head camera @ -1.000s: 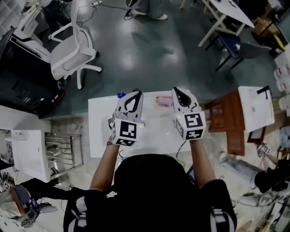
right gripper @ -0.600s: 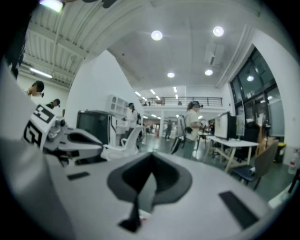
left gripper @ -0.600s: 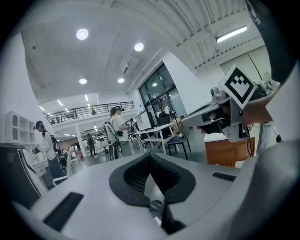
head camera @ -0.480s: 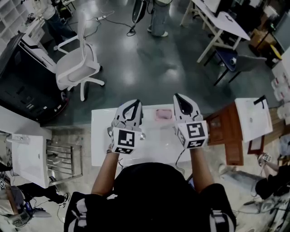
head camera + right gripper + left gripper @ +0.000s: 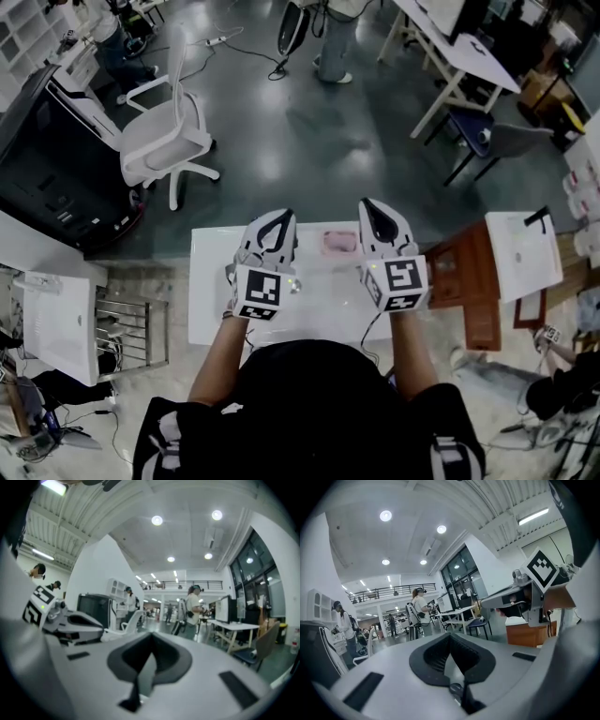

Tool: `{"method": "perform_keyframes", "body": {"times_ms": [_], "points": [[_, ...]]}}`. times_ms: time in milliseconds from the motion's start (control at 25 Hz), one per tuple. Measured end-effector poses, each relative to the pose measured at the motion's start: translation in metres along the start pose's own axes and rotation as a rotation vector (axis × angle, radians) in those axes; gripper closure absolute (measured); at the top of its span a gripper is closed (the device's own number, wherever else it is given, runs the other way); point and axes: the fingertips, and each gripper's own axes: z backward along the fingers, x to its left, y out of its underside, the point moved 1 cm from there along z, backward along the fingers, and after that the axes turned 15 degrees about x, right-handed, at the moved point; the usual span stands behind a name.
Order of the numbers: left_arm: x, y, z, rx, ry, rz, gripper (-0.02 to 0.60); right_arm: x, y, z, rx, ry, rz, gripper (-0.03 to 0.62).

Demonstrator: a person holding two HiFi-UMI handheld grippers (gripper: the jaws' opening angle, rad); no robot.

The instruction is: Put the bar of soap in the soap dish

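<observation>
Currently left gripper [image 5: 281, 217] and right gripper [image 5: 368, 204] are hovering closed, empty; lowered unopened, they are risking shoving mid-frame pink item [image 5: 338, 242] off table [image 5: 211, 281]

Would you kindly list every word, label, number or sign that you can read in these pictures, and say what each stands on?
No readable words or numbers anywhere.
Cube of the left gripper: a black-and-white square marker, a pattern, not letters.
Cube of the right gripper: a like pattern.
Pink dish on the white table: too small to show any print.
</observation>
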Motion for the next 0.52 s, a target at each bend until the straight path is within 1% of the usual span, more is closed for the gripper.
{"method": "perform_keyframes", "body": {"times_ms": [360, 520], "points": [[0.0037, -0.0014, 0.0011, -0.004, -0.01, 0.001, 0.56, 0.0023, 0.0032, -0.005, 0.006, 0.01, 0.018, 0.559], [0.0028, -0.0037, 0.0022, 0.003, -0.01, 0.0, 0.56, 0.0025, 0.0025, -0.0052, 0.003, -0.014, -0.012, 0.559]]}}
